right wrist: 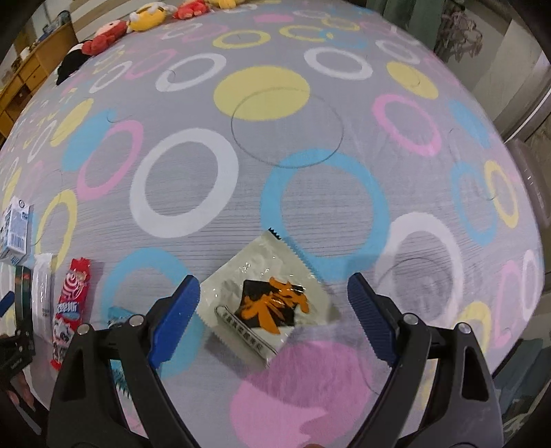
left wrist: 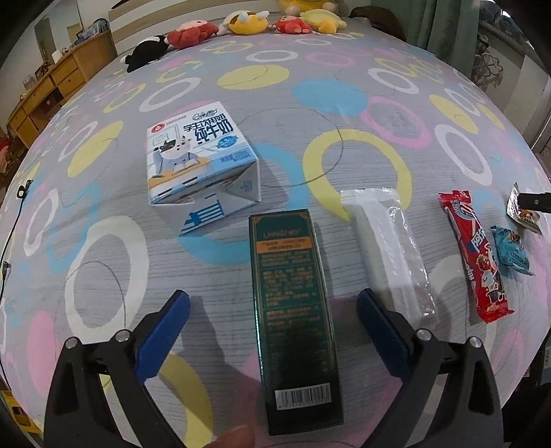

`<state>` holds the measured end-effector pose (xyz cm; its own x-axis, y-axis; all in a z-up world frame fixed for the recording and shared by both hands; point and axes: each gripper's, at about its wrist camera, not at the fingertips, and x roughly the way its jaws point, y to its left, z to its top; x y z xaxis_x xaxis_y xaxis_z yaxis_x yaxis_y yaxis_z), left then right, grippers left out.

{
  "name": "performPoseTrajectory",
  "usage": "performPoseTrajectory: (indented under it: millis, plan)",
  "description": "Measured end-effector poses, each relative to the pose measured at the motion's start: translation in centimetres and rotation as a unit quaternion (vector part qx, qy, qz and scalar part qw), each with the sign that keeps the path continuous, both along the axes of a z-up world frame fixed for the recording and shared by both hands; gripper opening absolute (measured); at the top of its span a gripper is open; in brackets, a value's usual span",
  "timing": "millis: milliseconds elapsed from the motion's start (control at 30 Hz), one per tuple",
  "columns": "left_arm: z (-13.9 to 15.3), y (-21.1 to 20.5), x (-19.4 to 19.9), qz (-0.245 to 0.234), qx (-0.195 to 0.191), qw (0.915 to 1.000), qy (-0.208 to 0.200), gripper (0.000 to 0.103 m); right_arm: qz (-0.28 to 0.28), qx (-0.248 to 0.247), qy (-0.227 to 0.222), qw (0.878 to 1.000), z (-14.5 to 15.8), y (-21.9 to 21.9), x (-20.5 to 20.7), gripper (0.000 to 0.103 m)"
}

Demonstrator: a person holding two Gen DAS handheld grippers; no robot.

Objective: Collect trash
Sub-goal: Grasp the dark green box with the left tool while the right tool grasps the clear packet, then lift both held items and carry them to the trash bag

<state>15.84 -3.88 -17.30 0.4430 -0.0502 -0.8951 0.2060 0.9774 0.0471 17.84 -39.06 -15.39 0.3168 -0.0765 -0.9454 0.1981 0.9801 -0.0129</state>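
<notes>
Trash lies on a bed with a ring-patterned sheet [left wrist: 310, 86]. My left gripper [left wrist: 273, 312] is open, its blue fingers on either side of a dark green box [left wrist: 294, 310] lying lengthwise. A blue and white milk carton [left wrist: 199, 162] lies beyond it to the left. A clear white wrapper [left wrist: 389, 248], a red snack wrapper [left wrist: 477, 255] and a small blue wrapper [left wrist: 511, 250] lie to the right. My right gripper [right wrist: 273, 296] is open around a beige sachet with an orange and black print [right wrist: 265, 299].
Plush toys [left wrist: 241, 22] line the far edge of the bed. A wooden dresser [left wrist: 51, 82] stands at the left. A green curtain [left wrist: 447, 24] hangs at the back right. The bed's near edge falls away at the lower right.
</notes>
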Motion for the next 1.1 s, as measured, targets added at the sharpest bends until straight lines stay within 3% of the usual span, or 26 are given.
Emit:
performPoseTrajectory:
  millis: [200, 367, 467, 700, 767, 933, 1100]
  plan:
    - [-0.1, -0.1, -0.3, -0.001, -0.007, 1.0, -0.003, 0.087, -0.005, -0.004, 0.016, 1.0, -1.8, -0.2, 0.8, 0.085]
    - [0.1, -0.4, -0.6, -0.006, -0.009, 0.9999, -0.011, 0.076, -0.007, -0.005, 0.018, 1.0, -1.7, 0.0, 0.8, 0.084]
    - [0.1, -0.6, -0.7, -0.007, -0.011, 0.9998, -0.011, 0.069, -0.01, 0.003, 0.019, 1.0, -1.8, 0.2, 0.8, 0.077]
    - [0.3, -1.0, -0.8, -0.012, -0.018, 0.9997, -0.012, 0.053, -0.006, -0.007, 0.025, 1.0, -1.2, 0.4, 0.9, 0.044]
    - [0.5, -1.0, -0.9, -0.01, -0.024, 0.9996, -0.012, 0.036, -0.007, -0.007, 0.026, 1.0, -1.2, 0.2, 1.0, 0.042]
    - [0.7, -0.9, -0.7, -0.012, -0.028, 0.9995, -0.008, 0.035, -0.011, -0.011, 0.023, 1.0, -1.0, 0.0, 1.0, 0.021]
    - [0.8, -0.6, -0.5, -0.009, -0.039, 0.9992, -0.006, 0.035, -0.006, -0.014, 0.02, 1.0, -1.0, 0.1, 1.3, 0.016]
